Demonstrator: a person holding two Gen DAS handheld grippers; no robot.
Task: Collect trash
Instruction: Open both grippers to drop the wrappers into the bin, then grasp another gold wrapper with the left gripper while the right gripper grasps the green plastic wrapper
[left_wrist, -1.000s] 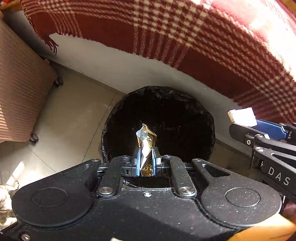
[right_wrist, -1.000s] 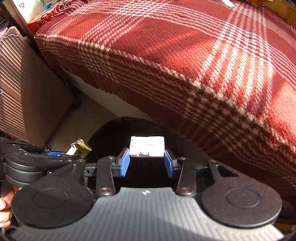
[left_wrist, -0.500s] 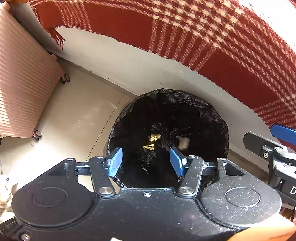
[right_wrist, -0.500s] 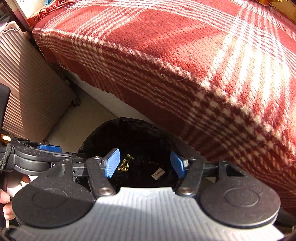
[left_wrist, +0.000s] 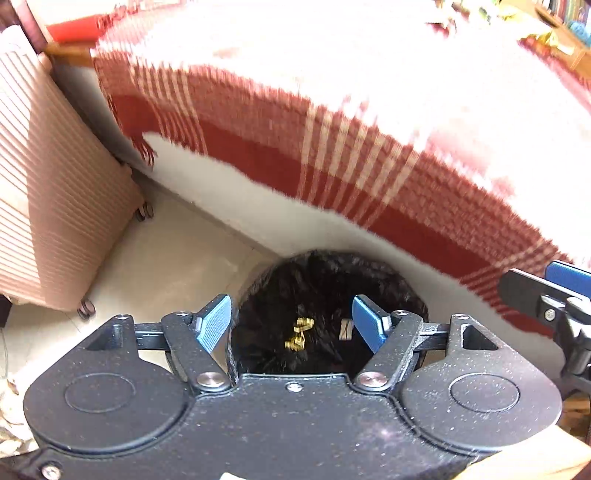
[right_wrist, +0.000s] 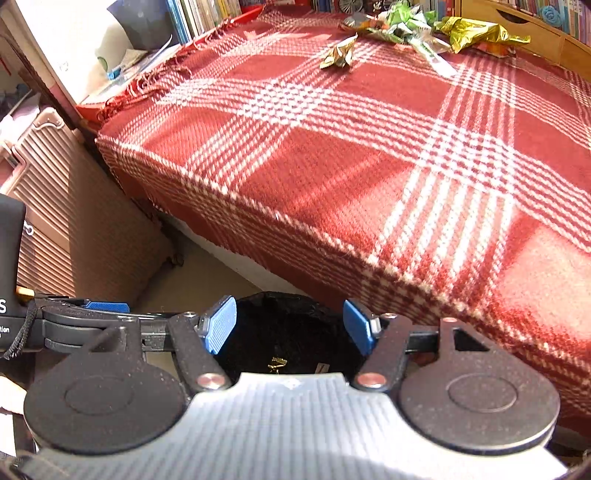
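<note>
A bin lined with a black bag (left_wrist: 332, 273) stands on the floor against the bed. Inside it lie a crumpled gold wrapper (left_wrist: 299, 332) and a small white paper scrap (left_wrist: 346, 328); the right wrist view shows the same bin (right_wrist: 295, 325), gold wrapper (right_wrist: 277, 363) and scrap (right_wrist: 322, 368). My left gripper (left_wrist: 291, 308) hangs above the bin, jaws opening, nothing between them. Beside it my right gripper (right_wrist: 289, 310) is also opening and empty. More trash lies far across the bed: a folded gold-green wrapper (right_wrist: 340, 53), green wrappers (right_wrist: 402, 22) and a gold foil bag (right_wrist: 476, 33).
The bed under a red plaid blanket (right_wrist: 369, 166) rises right behind the bin. A ribbed pink suitcase (left_wrist: 48, 206) on wheels stands on the floor to the left. Bookshelves (right_wrist: 199, 14) line the far side. A hand (right_wrist: 11, 398) shows at the lower left.
Both grippers opened and let go: the gold wrapper and the white paper fell into the bin. Both grippers then rose and tipped up, bringing the top of the bed into view.
</note>
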